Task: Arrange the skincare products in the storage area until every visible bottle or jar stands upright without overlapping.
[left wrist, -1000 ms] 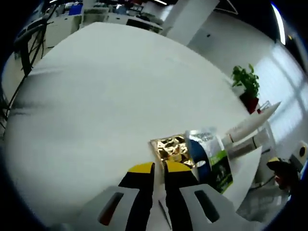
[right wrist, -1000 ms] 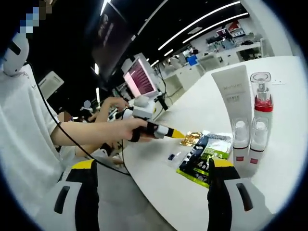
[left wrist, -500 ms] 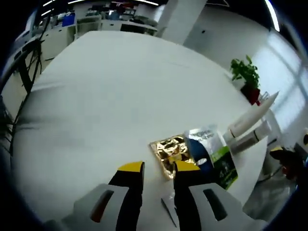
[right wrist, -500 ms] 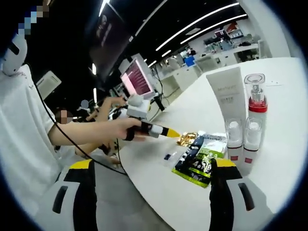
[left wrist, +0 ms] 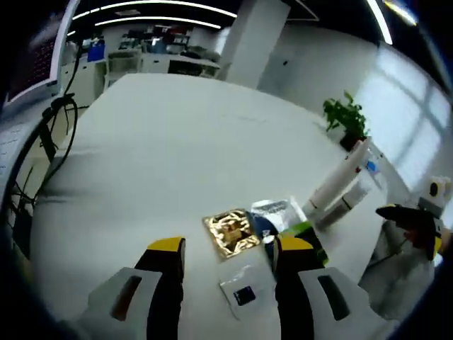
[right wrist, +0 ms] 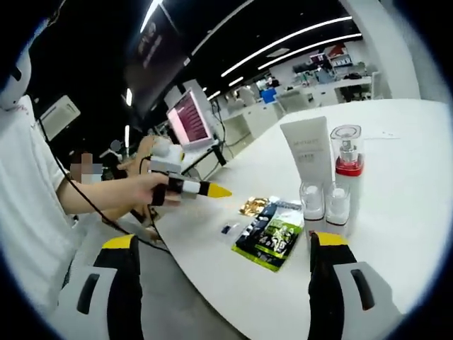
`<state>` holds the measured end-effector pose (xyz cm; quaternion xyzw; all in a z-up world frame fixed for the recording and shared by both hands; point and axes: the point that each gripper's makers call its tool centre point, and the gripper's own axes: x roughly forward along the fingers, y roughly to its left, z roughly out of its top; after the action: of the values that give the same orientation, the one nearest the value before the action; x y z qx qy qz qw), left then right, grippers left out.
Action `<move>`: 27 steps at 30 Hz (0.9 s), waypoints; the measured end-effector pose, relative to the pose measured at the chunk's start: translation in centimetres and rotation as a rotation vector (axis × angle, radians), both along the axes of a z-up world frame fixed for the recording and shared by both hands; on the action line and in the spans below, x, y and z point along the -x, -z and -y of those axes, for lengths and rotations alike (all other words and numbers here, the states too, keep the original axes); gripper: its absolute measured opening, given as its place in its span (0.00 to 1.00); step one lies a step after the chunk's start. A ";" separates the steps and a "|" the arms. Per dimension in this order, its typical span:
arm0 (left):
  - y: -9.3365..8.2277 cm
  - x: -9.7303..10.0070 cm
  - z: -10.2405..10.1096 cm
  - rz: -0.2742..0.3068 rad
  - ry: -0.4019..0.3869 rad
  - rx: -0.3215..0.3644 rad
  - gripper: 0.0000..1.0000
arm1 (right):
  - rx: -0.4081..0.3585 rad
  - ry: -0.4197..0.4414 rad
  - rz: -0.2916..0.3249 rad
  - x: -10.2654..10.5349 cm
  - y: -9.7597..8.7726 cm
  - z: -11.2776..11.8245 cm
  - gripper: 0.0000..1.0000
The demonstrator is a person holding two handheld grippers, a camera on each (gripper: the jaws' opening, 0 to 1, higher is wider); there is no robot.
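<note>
White table (left wrist: 156, 142), gold sachet (left wrist: 231, 231) ahead of left gripper (left wrist: 224, 248) – both grippers' jaws apart, nothing held

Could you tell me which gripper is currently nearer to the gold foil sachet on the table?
Left. The left gripper is open just short of the gold foil sachet, which lies ahead of its jaws. The right gripper sits farther back, with the green sachet between.

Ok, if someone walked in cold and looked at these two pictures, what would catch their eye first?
Probably the white tube and the red-collared pump bottle, upright side by side on the round white table. In front of them lie flat packets near the table's edge: a shiny gold one and a green and black one. The left gripper, held in a hand, points toward them.
</note>
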<state>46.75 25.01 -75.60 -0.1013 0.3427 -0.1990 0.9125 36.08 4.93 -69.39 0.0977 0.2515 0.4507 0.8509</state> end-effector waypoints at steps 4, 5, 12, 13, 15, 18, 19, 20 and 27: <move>-2.0 2.0 0.6 0.047 0.010 0.018 0.57 | 0.014 0.023 0.015 0.2 -0.4 0.9 0.99; -2.1 2.0 0.4 0.055 0.013 0.025 0.57 | 0.017 0.026 0.019 0.3 -0.5 1.0 0.99; -4.3 5.6 1.4 0.123 0.037 0.046 0.69 | 0.026 0.046 0.048 0.7 -1.4 2.0 0.99; -4.7 6.1 1.5 0.131 0.035 0.050 0.72 | 0.027 0.045 0.051 0.8 -1.4 2.0 0.99; -5.5 7.0 1.7 0.153 0.029 0.059 0.78 | 0.031 0.045 0.059 1.0 -1.6 2.2 0.99; -6.5 7.9 1.6 0.193 0.022 0.042 0.86 | 0.037 0.045 0.065 1.1 -1.7 2.4 0.99; -6.7 8.4 1.5 0.199 0.020 0.041 0.88 | 0.038 0.047 0.068 1.2 -1.8 2.5 0.99; -6.9 8.6 1.5 0.203 0.021 0.040 0.90 | 0.038 0.049 0.069 1.2 -1.9 2.6 0.99; -8.8 10.5 1.3 0.259 0.025 0.019 0.99 | 0.048 0.056 0.078 1.3 -2.0 2.9 0.99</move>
<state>36.28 23.69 -66.77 -0.0793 0.2214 -0.2249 0.9456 34.73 2.02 -67.35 0.0668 0.2262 0.4239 0.8745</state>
